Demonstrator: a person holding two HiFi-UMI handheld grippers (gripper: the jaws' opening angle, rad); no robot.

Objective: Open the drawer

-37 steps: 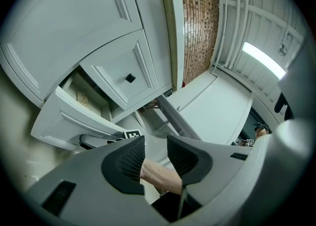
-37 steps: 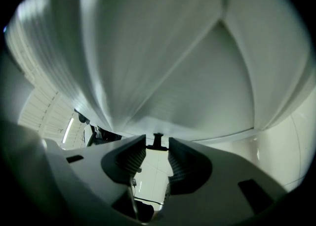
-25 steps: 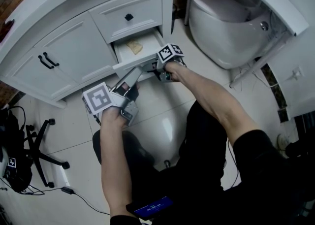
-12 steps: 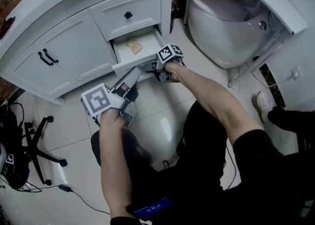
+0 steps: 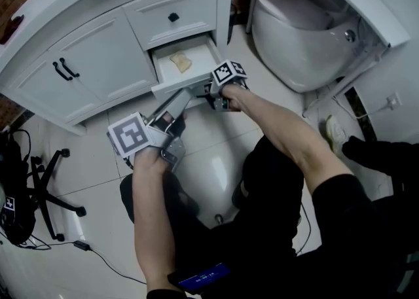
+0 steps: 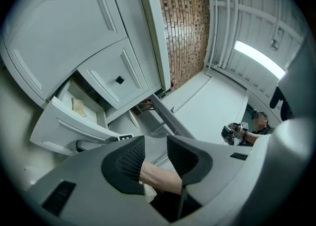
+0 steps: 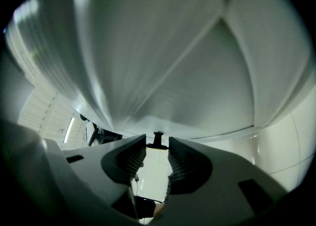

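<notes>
Big picture first: the white panelled wooden vanity cabinet (image 5: 98, 62) fills the top of the head view, and the white ceramic toilet (image 5: 294, 29) sits just beside the cabinet's right end. Now the one that matters, the lower white wooden drawer (image 5: 180, 82). It's at the cabinet's right end, under a shut upper drawer (image 5: 190, 3), and it stands part-way out of the cabinet with its floor showing. I'd call the job well along, with some travel possibly left.

The right claw (image 7: 157, 145) is tight up against the cabinet at the drawer front. Its jaws are clamped on the small black round knob (image 7: 158, 137), the cap caught between the ribbed pads. The left claw (image 6: 155, 141) hangs out in front of the cabinet, clear of it, jaws apart and nothing gripped. Only the person's forearm shows beyond them.

Inside the drawer, toward the cabinet's back, lies a crumpled beige scrap (image 5: 181, 62), and that's the only load I can see.

How will it handle? My read is a stiff, boxy drawer, lightly loaded, that should run easily if pulled straight out from the cabinet. A skewed pull could bind it. The knob is the right place to hold, but it's tiny and looks smooth. A grip behind the cap, on the stem, seems safest against slipping off.
</notes>
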